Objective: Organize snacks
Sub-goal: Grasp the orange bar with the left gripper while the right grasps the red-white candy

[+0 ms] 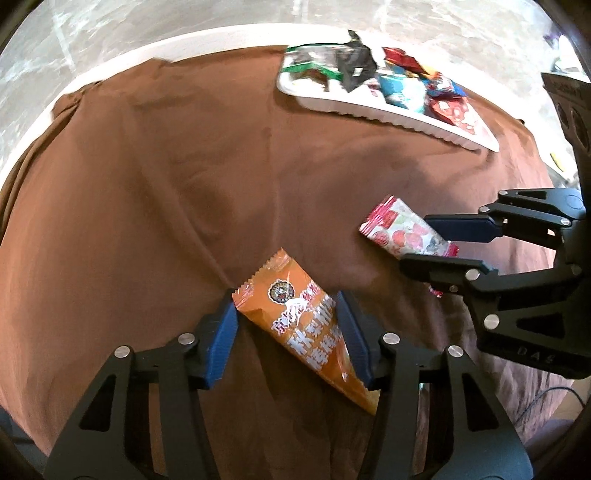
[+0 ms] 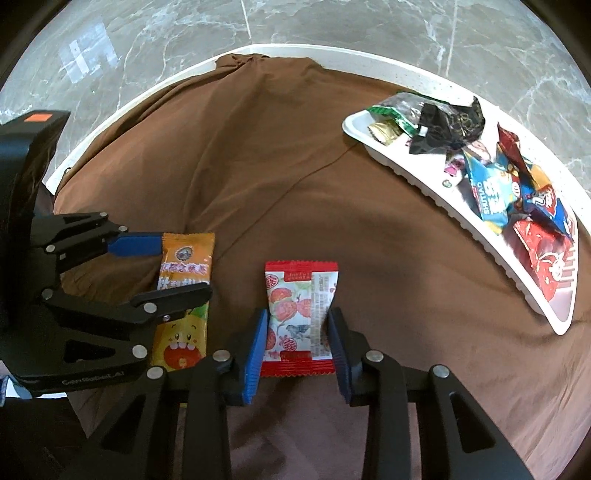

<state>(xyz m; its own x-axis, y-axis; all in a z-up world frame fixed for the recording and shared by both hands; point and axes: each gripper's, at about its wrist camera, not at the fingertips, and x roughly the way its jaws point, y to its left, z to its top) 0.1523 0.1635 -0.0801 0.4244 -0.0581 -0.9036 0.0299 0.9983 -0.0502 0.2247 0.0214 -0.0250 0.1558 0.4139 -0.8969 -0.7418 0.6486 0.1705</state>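
An orange snack packet (image 1: 306, 321) lies on the brown cloth between the blue pads of my left gripper (image 1: 286, 308), whose jaws stand around it; it also shows in the right wrist view (image 2: 186, 269). A red-and-white fruit-print packet (image 2: 301, 317) lies between the pads of my right gripper (image 2: 297, 323), which touch its sides; it also shows in the left wrist view (image 1: 400, 229). A white tray (image 2: 417, 177) at the far right holds several mixed snack packets; it also shows in the left wrist view (image 1: 369, 110).
A brown cloth (image 1: 166, 184) covers a round white table whose rim (image 2: 155, 92) shows along the back. Grey marble floor (image 2: 332, 26) lies beyond. The two grippers stand close side by side.
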